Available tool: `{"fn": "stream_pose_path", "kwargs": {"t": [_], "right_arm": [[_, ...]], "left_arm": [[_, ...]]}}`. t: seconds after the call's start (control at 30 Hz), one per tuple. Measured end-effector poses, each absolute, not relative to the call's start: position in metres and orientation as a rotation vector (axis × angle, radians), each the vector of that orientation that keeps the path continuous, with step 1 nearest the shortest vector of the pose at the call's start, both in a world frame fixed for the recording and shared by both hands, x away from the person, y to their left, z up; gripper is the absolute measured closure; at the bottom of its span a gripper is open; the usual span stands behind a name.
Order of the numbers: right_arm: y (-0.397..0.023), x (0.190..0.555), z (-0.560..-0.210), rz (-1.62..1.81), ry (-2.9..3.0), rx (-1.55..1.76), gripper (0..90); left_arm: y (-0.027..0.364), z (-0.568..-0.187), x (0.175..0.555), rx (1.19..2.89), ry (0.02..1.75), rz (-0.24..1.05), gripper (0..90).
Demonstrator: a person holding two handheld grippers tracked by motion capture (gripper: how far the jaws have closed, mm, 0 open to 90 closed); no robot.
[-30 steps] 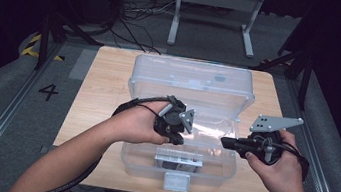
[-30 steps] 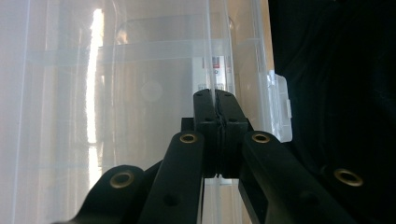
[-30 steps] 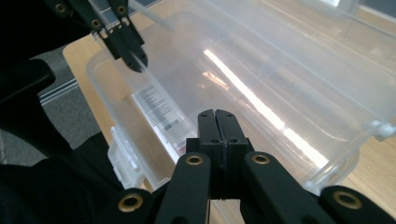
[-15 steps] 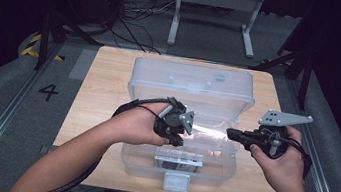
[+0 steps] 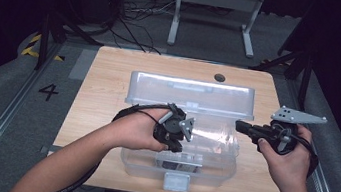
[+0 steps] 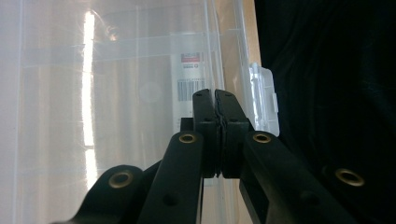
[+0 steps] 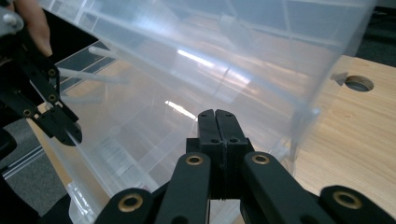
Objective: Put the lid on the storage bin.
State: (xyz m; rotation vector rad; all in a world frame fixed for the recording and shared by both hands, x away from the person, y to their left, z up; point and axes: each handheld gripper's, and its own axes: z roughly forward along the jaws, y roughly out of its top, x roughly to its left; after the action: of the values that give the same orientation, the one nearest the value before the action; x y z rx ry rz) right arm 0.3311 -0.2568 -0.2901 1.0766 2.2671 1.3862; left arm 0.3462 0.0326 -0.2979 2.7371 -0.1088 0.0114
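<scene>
clear plastic storage bin (image 5: pixel 181 128) with raised lid (image 5: pixel 191 95) sits mid-table, a barcode label (image 6: pixel 189 88) on its wall. left gripper (image 5: pixel 172 137) pinches the front rim, jaws clamped; right gripper (image 5: pixel 241 127), jaws closed together, rests at its right edge. wooden table (image 5: pixel 104 86) stands in a dark room.

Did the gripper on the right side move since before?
Yes. The right hand-held gripper drifted rightward and slightly farther up the wooden table, toward the clear plastic bin's right edge.
</scene>
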Motion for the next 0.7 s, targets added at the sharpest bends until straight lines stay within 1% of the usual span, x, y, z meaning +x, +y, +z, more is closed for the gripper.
{"fn": "stream_pose_path", "kwargs": {"t": [0.07,0.1,0.17,0.2,0.23,0.27,0.4,0.7], "right_arm": [[-0.258,0.331,-0.289,1.39,2.256,1.079,90.0],[-0.259,0.33,-0.289,1.39,2.249,1.082,90.0],[-0.26,0.33,-0.289,1.397,2.242,1.083,90.0],[-0.26,0.33,-0.289,1.397,2.242,1.083,90.0],[-0.261,0.33,-0.289,1.398,2.24,1.086,90.0],[-0.262,0.33,-0.289,1.4,2.237,1.09,90.0],[-0.262,0.33,-0.29,1.399,2.24,1.09,90.0],[-0.261,0.33,-0.289,1.397,2.237,1.092,90.0]], "left_arm": [[0.033,-0.299,0.345,2.731,-0.105,0.008,86.8],[0.033,-0.299,0.344,2.724,-0.102,0.003,84.5],[0.033,-0.299,0.342,2.714,-0.091,-0.008,77.3],[0.033,-0.299,0.342,2.714,-0.091,-0.008,74.9],[0.034,-0.299,0.341,2.711,-0.091,-0.002,74.9],[0.036,-0.298,0.34,2.696,-0.077,-0.008,72.0],[0.043,-0.294,0.339,2.664,-0.063,-0.013,68.7],[0.062,-0.288,0.337,2.65,-0.015,-0.017,66.2]]}}
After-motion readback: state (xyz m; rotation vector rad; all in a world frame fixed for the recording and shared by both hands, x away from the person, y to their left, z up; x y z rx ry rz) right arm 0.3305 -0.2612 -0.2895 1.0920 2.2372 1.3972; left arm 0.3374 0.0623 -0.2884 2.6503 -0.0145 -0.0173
